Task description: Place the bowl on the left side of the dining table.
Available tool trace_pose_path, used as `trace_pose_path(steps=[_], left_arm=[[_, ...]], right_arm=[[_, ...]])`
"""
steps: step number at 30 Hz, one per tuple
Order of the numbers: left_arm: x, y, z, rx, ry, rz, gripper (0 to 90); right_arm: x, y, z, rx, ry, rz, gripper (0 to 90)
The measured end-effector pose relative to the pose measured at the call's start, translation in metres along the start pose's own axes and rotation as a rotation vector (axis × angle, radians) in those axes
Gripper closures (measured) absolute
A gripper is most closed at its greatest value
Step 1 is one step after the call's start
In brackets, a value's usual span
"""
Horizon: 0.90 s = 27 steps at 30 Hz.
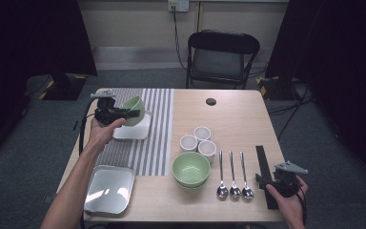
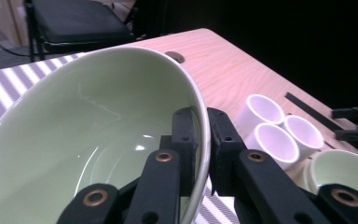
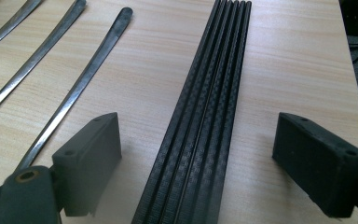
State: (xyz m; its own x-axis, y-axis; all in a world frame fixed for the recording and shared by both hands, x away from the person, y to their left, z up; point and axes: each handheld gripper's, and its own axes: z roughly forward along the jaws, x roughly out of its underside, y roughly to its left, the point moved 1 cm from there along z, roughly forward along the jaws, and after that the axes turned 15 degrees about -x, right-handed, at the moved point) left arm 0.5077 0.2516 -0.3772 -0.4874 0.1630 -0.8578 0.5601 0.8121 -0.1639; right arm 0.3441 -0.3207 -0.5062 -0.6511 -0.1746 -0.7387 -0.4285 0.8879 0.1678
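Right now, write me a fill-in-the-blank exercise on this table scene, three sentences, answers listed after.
1. The left gripper has its fingers clamped on the rim of a green ____, held above the white tray.
2. The number of spoons lying side by side on the table is ____.
3. The right gripper has its fingers ____, one on each side of the black strips.

Missing words: bowl; three; open
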Motion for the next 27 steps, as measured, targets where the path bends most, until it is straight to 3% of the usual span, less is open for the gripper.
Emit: trace_pose_path(steps=[4, 8, 10, 25, 27], left_arm=[[-0.008, 0.006, 0.003, -0.020, -0.003, -0.017, 82.9], [-0.015, 0.009, 0.008, -0.036, 0.002, -0.008, 82.7], [-0.019, 0.013, 0.013, -0.068, 0.003, -0.015, 82.7], [0.009, 0.039, 0.034, -0.182, 0.060, -0.049, 82.7], [0.010, 0.042, 0.034, -0.182, 0.077, -0.044, 82.8]], right_arm=[[0.000, 0.000, 0.000, 0.000, 0.000, 0.000, 14.3], [0.000, 0.000, 0.000, 0.001, 0.001, -0.001, 14.2], [0.000, 0.000, 0.000, 0.001, 0.001, -0.002, 14.2], [0.000, 0.000, 0.000, 0.001, 0.001, -0.001, 14.2], [0.000, 0.000, 0.000, 0.001, 0.001, -0.001, 14.2]])
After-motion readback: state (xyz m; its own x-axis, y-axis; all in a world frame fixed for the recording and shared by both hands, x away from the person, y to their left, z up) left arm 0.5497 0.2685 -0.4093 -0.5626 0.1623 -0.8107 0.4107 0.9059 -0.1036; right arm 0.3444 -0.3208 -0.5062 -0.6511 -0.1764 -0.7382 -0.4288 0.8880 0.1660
